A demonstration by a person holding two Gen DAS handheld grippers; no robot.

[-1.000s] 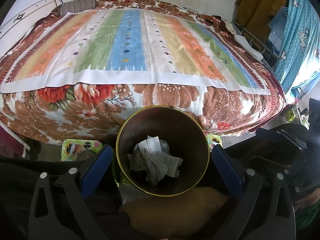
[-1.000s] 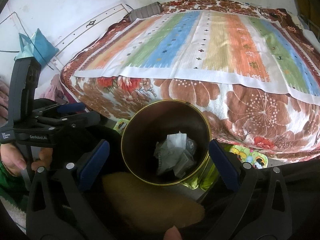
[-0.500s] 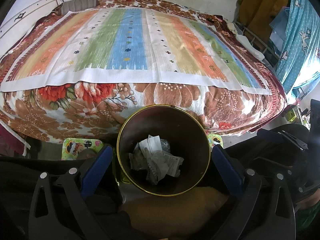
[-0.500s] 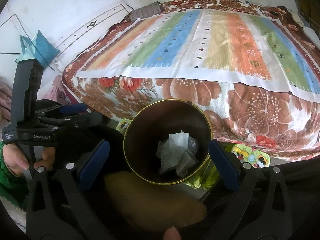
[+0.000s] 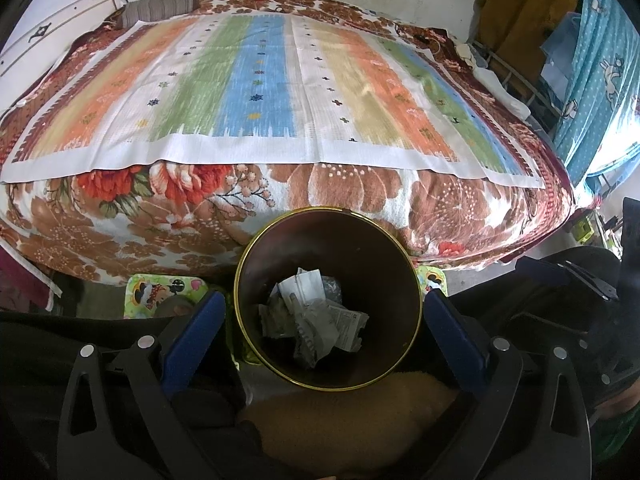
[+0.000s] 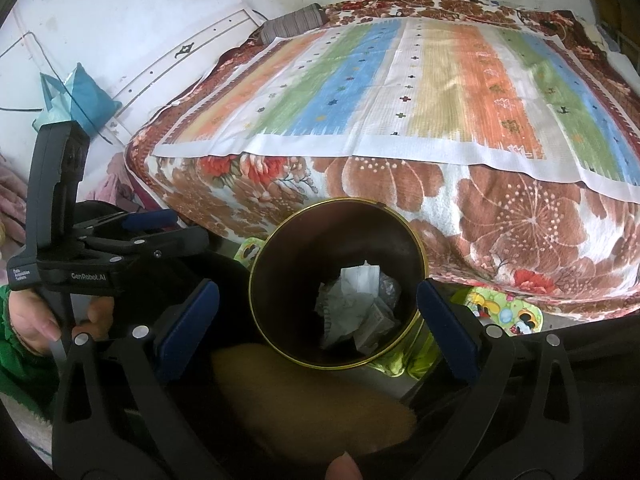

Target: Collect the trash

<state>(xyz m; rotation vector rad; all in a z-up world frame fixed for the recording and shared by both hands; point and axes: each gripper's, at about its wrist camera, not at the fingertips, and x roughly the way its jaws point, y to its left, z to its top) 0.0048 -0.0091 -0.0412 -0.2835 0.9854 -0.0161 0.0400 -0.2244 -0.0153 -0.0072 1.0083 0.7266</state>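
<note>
Almost nothing has shifted over the last second: the bin (image 5: 328,300) sits a touch higher and nearer the middle in both wrist views, and the crumpled paper trash (image 5: 316,320) inside it lies as it did. That trash, white and grey scraps, rests at the bottom of the dark, gold-rimmed bin, which stands on the floor just near the front edge of the bed (image 5: 280,208).

Both tools hang over the bin mouth. The left gripper (image 5: 326,320) has its blue pads spread wide, one to each side of the rim, with nothing between them. The right gripper (image 6: 318,320) is spread the same way and is just as empty. A hand (image 6: 36,320) at the left of the right wrist view holds the left tool's handle.

On the bed, the striped mat (image 5: 260,88) shows no loose scraps, so collecting looks finished or close to it. A tan cushion-like thing (image 5: 352,420) lies on the near side of the bin.

Risk from here: either tool dropping low could catch a pad on the rim and tip the light bin toward the bed, spilling the paper. Scraps outside these views could also be missed.
</note>
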